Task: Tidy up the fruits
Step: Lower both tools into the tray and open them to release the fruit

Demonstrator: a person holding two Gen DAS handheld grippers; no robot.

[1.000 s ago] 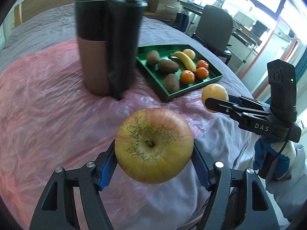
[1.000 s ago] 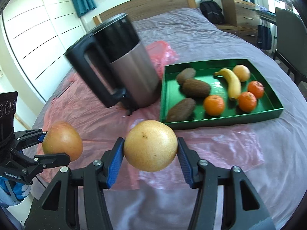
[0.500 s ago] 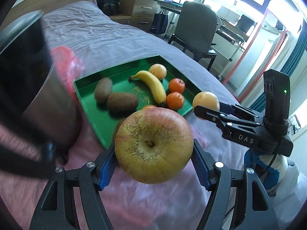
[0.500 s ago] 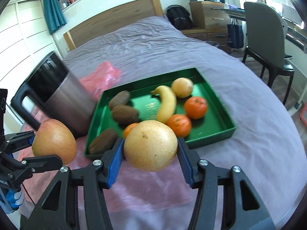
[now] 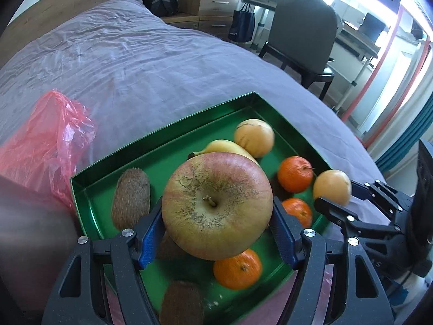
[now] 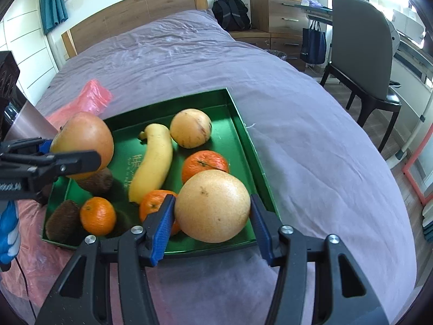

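Observation:
My left gripper (image 5: 217, 233) is shut on a big red-yellow apple (image 5: 216, 205) and holds it over the near left part of the green tray (image 5: 162, 132). My right gripper (image 6: 211, 224) is shut on a round yellow fruit (image 6: 212, 205) above the tray's near right corner (image 6: 259, 178). In the tray lie a banana (image 6: 153, 159), another round yellow fruit (image 6: 190, 128), three tangerines (image 6: 204, 162) and brown kiwis (image 6: 63, 222). Each gripper shows in the other's view, the left gripper (image 6: 78, 149) at the left edge and the right gripper (image 5: 334, 197) at the right.
The tray rests on a purple bed cover (image 6: 297, 135). A crumpled red plastic bag (image 5: 46, 146) and a steel kettle (image 6: 27, 124) lie just left of it. A chair (image 6: 360, 54), a backpack (image 6: 231, 10) and drawers stand beyond the bed.
Both grippers have carried their fruit from over the pink plastic beside the kettle to above the tray. The kettle has slid to the left edge of view.

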